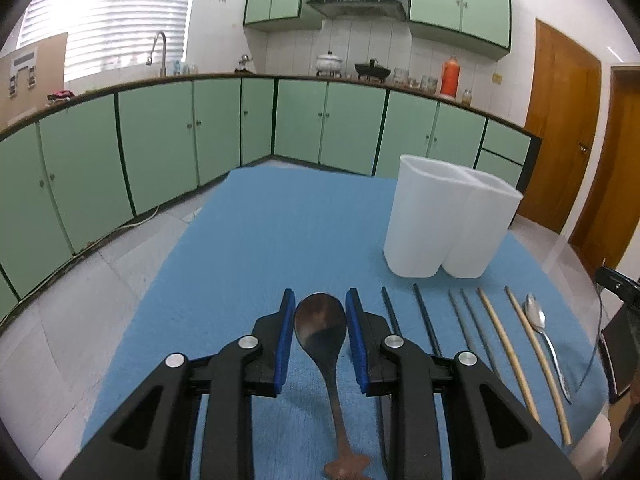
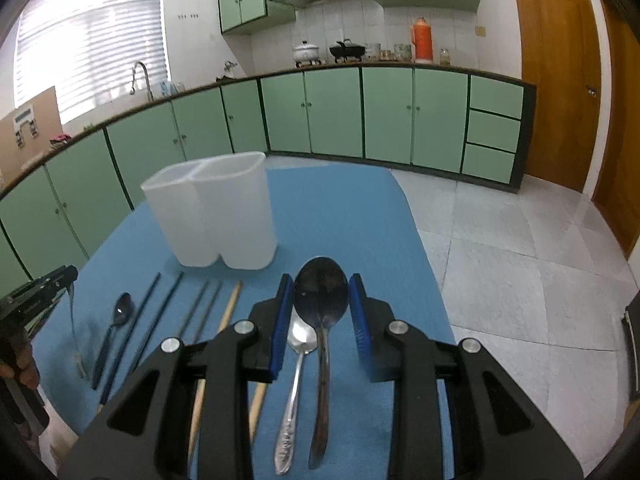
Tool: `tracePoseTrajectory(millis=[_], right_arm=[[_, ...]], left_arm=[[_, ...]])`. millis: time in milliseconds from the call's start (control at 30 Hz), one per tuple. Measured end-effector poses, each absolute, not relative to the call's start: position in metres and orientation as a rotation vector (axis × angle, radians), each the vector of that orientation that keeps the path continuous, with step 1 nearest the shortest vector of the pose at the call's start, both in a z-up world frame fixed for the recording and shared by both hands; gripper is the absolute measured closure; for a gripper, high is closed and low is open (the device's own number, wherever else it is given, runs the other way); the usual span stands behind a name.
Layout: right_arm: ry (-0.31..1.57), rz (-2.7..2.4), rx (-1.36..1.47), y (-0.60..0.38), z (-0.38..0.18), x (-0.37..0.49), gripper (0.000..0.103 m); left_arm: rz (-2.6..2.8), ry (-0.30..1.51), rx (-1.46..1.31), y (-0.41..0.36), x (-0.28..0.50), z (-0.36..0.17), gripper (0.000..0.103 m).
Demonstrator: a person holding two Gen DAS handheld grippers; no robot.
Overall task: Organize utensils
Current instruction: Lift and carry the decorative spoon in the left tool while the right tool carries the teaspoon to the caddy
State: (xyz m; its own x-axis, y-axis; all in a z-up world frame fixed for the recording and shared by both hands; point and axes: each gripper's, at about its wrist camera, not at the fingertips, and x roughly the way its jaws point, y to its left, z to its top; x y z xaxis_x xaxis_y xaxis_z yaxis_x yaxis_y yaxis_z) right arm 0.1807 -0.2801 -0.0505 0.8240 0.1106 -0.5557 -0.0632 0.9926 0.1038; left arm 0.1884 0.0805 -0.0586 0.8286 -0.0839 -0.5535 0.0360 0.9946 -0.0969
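The left gripper (image 1: 320, 304) is clasping a wooden spoon (image 1: 320, 328) at lower centre while the right gripper (image 2: 320, 290) is gripping a dark metal spoon (image 2: 321, 292), both spoons lifting over the blue mat (image 1: 256, 240), the white holder (image 2: 212, 216) sitting beyond, left of centre.

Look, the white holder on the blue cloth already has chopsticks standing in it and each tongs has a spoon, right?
Not quite: the white holder looks empty. The chopsticks lie flat on the blue cloth, as the left wrist view shows. Each tongs does have a spoon between its pads.
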Motion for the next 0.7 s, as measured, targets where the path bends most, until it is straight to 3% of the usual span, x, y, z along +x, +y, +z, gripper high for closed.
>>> tracePoseTrajectory(millis=[700], right_arm=[[0.432, 0.166, 0.060, -0.262, 0.005, 0.167, 0.076]], left_arm=[[-0.081, 0.398, -0.149, 0.087, 0.163, -0.012, 0.078]])
